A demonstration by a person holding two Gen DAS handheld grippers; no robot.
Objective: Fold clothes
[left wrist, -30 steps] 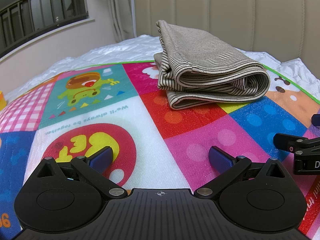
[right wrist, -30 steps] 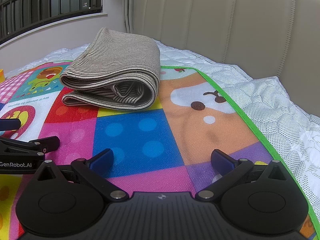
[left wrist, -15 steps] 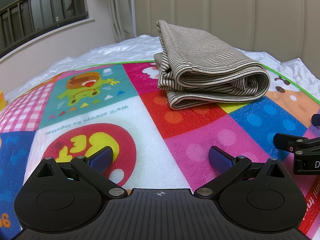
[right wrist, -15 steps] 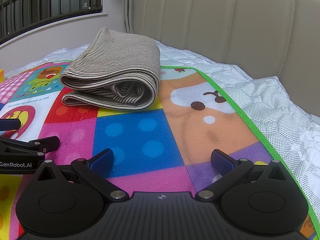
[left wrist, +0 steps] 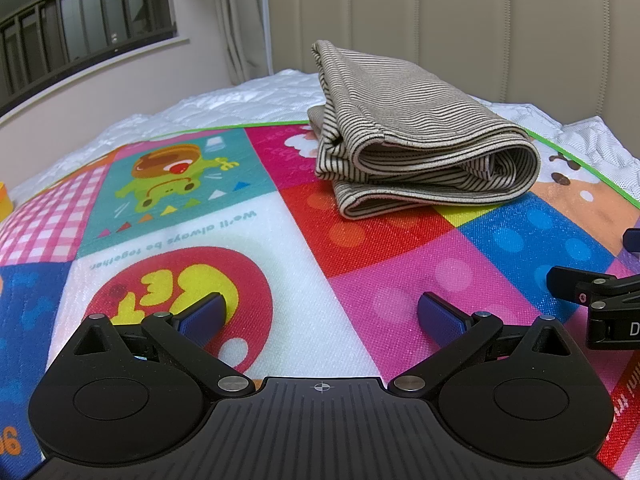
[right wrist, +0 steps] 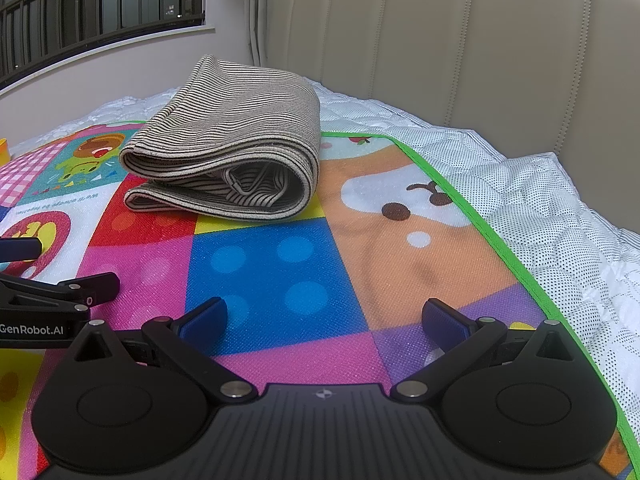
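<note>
Folding looked done: the shirt point(left wrist: 420, 152) sat bundled on the mat point(left wrist: 260, 232), both grippers point(left wrist: 320, 316) point(right wrist: 324, 320) empty, jaws spread, best withdrawn without touching it.

Bedroom: padded headboard point(left wrist: 480, 28), mattress point(right wrist: 540, 200)

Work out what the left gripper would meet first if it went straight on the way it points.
Probably the bare play mat; beyond it, the folded striped garment, slightly right of the left gripper. Depth is uncertain.
</note>
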